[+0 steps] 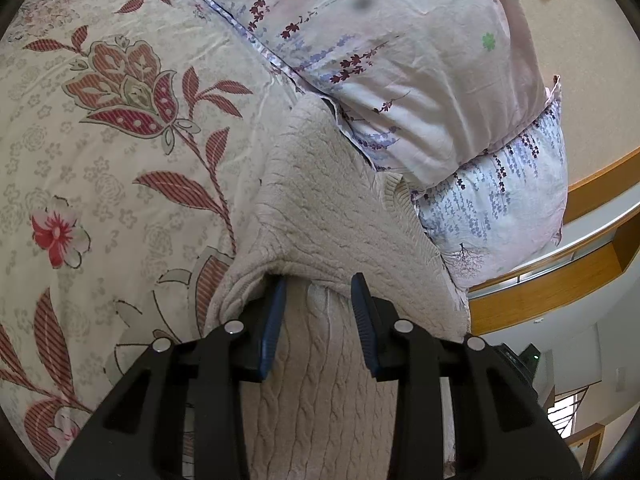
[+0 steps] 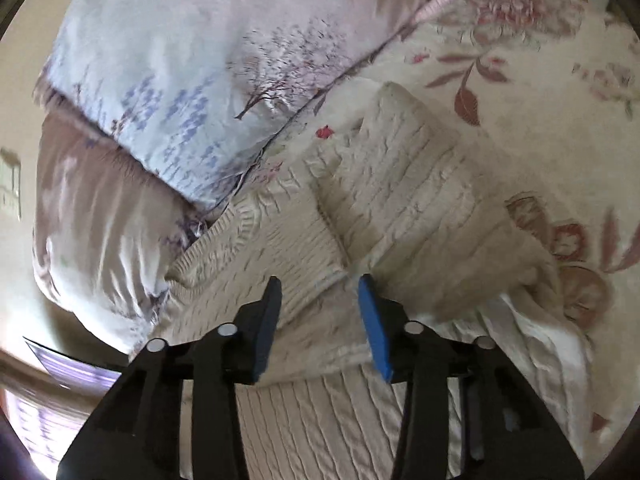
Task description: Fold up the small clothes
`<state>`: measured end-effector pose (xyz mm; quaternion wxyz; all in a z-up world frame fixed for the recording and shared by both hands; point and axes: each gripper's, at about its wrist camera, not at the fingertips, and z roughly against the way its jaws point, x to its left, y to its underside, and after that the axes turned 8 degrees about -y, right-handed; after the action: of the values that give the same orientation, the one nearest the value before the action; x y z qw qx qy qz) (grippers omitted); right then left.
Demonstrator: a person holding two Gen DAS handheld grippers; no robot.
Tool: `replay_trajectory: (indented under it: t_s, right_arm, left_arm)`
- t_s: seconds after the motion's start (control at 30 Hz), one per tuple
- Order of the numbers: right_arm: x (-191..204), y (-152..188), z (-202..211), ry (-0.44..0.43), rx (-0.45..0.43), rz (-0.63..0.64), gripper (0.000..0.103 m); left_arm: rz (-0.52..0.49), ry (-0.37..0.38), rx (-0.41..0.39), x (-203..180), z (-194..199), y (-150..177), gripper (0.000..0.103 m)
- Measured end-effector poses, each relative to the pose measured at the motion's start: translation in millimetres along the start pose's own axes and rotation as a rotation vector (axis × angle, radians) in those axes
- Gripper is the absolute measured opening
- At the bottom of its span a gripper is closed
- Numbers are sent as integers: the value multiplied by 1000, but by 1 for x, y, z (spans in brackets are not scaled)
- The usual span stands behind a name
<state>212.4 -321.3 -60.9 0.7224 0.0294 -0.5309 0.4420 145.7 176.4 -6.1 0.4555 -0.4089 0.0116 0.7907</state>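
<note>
A cream cable-knit sweater (image 1: pixel 328 216) lies on a floral bedsheet (image 1: pixel 100 140), partly folded over itself. My left gripper (image 1: pixel 318 284) is open, its blue-padded fingers (image 1: pixel 276 316) on either side of a fold of the knit, the left fingertip tucked under the folded edge. In the right wrist view the same sweater (image 2: pixel 420 184) shows one layer folded over another. My right gripper (image 2: pixel 320 286) is open just above the lower layer, at the edge of the folded part. The right wrist view is blurred.
A lilac floral duvet and pillow (image 1: pixel 400 60) lie bunched against the sweater's far side, and they also show in the right wrist view (image 2: pixel 180 92). A wooden bed frame (image 1: pixel 560 280) and beige wall (image 1: pixel 592 80) lie beyond. Bare sheet (image 2: pixel 540 100) spreads beside the sweater.
</note>
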Motion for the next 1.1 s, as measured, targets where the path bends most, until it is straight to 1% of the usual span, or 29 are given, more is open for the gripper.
replay_trajectory:
  t_s: [0.1,0.13,0.17,0.2,0.27,0.37,0.47,0.53,0.6,0.67,0.73,0.87,0.9,0.97,1.0,1.03,1.07,1.1]
  right_arm:
    - [-5,-4,-8,-10,-12,-31,31]
    - [-5,-6,-10,-18,-23,-34,24]
    - [-4,-8,-11,-9,-30,-22,13]
    - [-3,-9,-11,-10,-34,-8,9]
    - [7,-7,-1,-40,-69,44,8]
    - [25,6,26,-67,-134,135,8]
    - [27,18,42,-56,-166,170,8]
    - [20,26,44,-6,-161,173,8]
    - [8,27,34,42,-126,164,8]
    - [-2,26,24,63,-91,148,8]
    - [-5,24,15,94,-62,154,8]
    - [1,27,17,137,-48,202,9]
    - [3,27,20,156,-57,208,12]
    - [12,29,31,199,-115,243,17]
    - [17,30,34,198,-138,276,25]
    - [24,32,36,189,-149,320,30]
    - [28,32,36,181,-149,337,38]
    - [32,34,34,152,-133,362,39]
  left_arm:
    - [1,1,1,0,0,0,34]
    - [4,2,3,1,0,0,34]
    - [6,1,3,0,0,-1,34]
    - [8,2,5,0,0,0,34]
    - [10,3,6,1,0,-1,34]
    - [16,4,9,1,0,0,33]
    - [21,6,13,3,0,0,31]
    - [26,8,16,3,0,0,31]
    - [28,9,19,3,1,0,31]
    - [29,9,19,3,1,0,30]
    - [32,10,19,3,2,1,28]
    - [40,12,25,6,2,1,24]
    - [41,14,29,6,2,1,24]
    - [41,15,34,6,2,0,24]
    - [39,15,35,5,2,1,24]
    - [38,15,35,5,2,0,24]
    - [34,15,35,5,2,1,25]
    - [31,15,36,5,2,0,25]
